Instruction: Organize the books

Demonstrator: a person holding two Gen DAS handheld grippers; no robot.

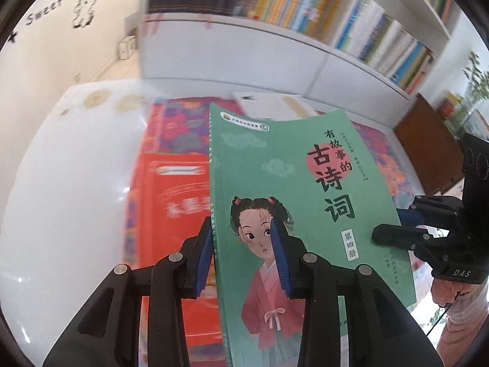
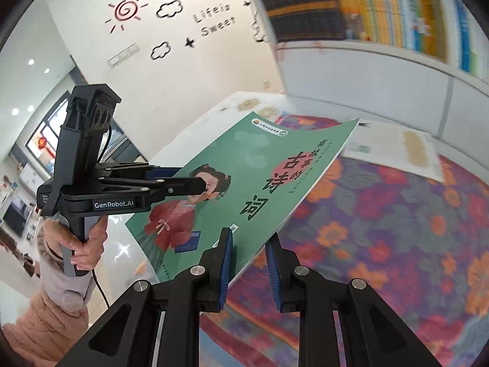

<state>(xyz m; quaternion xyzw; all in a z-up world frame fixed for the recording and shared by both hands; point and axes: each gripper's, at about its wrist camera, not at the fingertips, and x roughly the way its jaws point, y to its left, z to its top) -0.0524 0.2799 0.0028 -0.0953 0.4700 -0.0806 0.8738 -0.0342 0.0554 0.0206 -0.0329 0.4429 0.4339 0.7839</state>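
A green book (image 1: 290,183) with a drawn girl on its cover hangs tilted above the table, and both grippers hold it. In the left wrist view my left gripper (image 1: 243,244) is shut on its spine edge, one blue pad on the cover and one behind. My right gripper (image 1: 397,229) pinches the opposite edge at the right. From the right wrist view, my right gripper (image 2: 249,253) is shut on the green book (image 2: 244,177) at its near edge. There the left gripper (image 2: 198,183) clamps the far side, over the girl's face.
Below lie a flowered cloth (image 2: 397,229), a red book (image 1: 177,189) and a white book (image 2: 394,150) on a white table (image 1: 61,168). A full white bookshelf (image 1: 366,30) stands behind. A hand (image 2: 85,244) in a pink sleeve grips the left handle.
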